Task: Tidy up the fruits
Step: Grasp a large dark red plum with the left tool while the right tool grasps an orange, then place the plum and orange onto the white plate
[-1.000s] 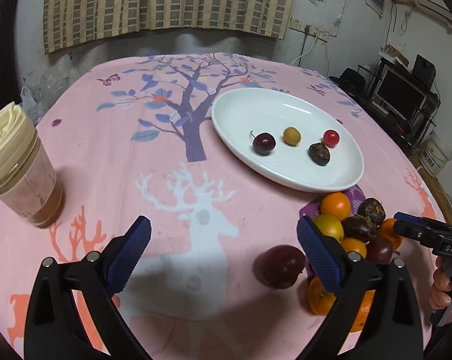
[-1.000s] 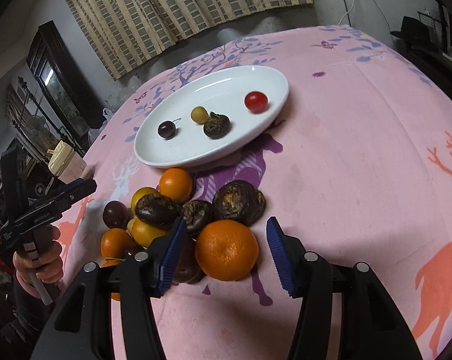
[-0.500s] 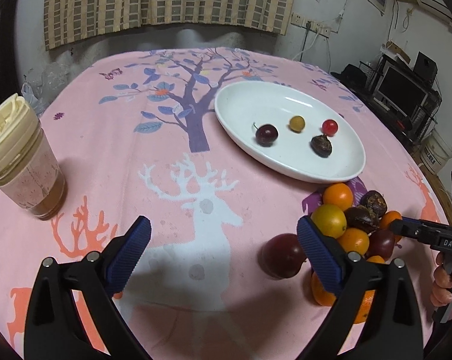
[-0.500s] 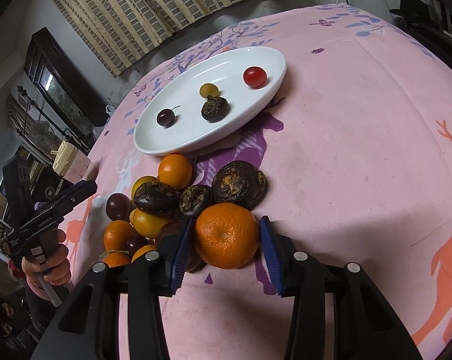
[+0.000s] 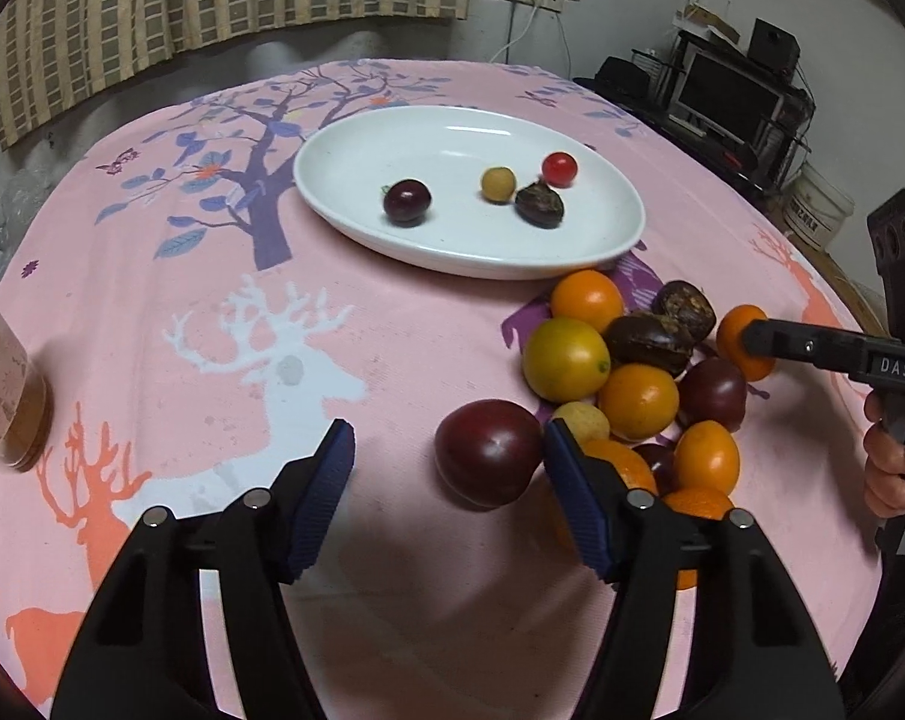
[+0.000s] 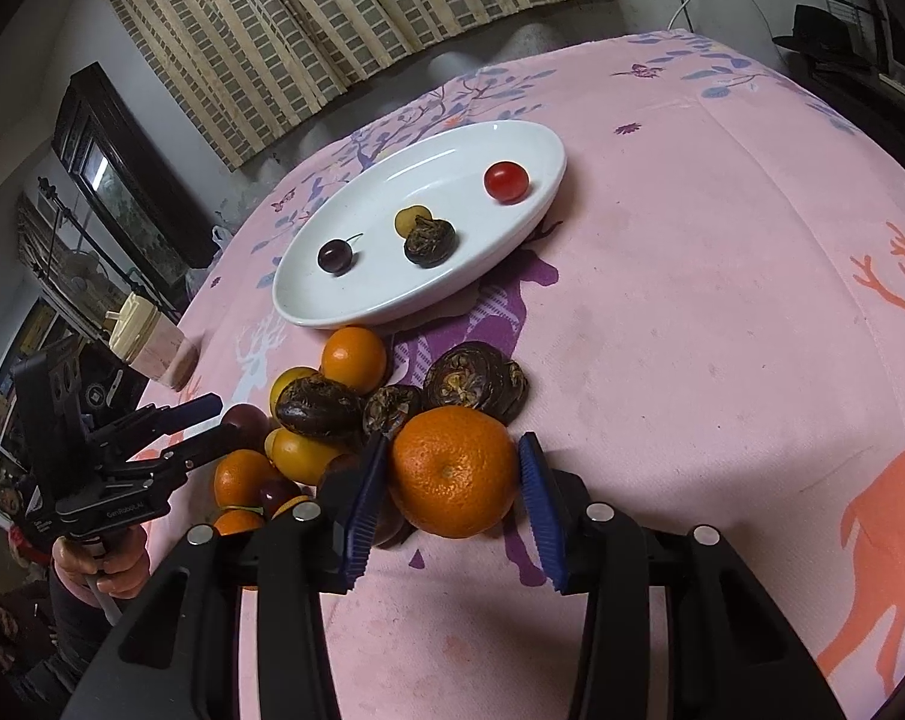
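The white plate [image 5: 620, 240] holds only four small fruits, while the heap [image 5: 638, 402] lies just beside its near rim, so lifting one piece could send neighbours rolling. The right gripper [image 6: 452, 480], angled down, clamps the big orange [image 6: 452, 471]. The left gripper [image 5: 446, 480] has just been narrowing around the dark plum [image 5: 488, 459], its left pad clear.

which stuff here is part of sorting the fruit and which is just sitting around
Part of the job:
- white plate with four small fruits
- fruit pile
- dark red plum between the left gripper fingers, which have just been closing
- large orange in the right gripper

Just sitting around:
- lidded drink cup
- monitor
- white bucket
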`<action>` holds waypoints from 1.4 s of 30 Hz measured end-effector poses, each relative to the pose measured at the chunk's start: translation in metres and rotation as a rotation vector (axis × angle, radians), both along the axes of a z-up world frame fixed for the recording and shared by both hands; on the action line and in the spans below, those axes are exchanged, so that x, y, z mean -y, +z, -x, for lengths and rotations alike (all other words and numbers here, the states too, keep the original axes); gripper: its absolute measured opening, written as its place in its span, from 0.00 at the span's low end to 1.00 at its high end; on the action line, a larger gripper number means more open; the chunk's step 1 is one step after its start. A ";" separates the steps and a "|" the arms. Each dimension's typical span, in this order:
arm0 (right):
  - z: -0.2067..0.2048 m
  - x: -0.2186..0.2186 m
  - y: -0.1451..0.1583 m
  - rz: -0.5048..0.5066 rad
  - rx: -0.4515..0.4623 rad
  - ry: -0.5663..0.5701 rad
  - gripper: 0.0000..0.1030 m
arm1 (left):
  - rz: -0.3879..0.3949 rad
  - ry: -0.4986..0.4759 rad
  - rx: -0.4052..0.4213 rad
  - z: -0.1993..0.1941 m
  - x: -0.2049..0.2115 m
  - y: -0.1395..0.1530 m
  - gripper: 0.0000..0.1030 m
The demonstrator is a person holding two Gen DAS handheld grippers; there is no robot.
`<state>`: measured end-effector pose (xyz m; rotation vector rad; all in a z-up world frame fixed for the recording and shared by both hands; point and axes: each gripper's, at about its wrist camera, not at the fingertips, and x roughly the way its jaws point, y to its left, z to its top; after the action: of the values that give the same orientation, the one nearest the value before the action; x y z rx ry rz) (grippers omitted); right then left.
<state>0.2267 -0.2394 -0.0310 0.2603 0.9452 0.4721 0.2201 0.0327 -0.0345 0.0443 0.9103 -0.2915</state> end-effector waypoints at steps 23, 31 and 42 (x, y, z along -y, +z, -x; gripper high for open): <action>0.000 0.001 -0.004 0.018 -0.005 -0.010 0.43 | 0.436 0.030 -0.257 -0.027 -0.030 -0.025 0.37; 0.003 0.001 0.012 0.002 0.080 -0.011 0.43 | 0.436 0.066 -0.171 -0.021 -0.034 -0.004 0.37; -0.088 -0.037 0.043 0.027 0.201 -0.068 0.43 | 0.275 0.118 0.057 -0.092 -0.006 0.043 0.37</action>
<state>0.3145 -0.2021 0.0116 0.2156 0.7440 0.4140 0.3119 0.0390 0.0082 -0.2527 0.8063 -0.3017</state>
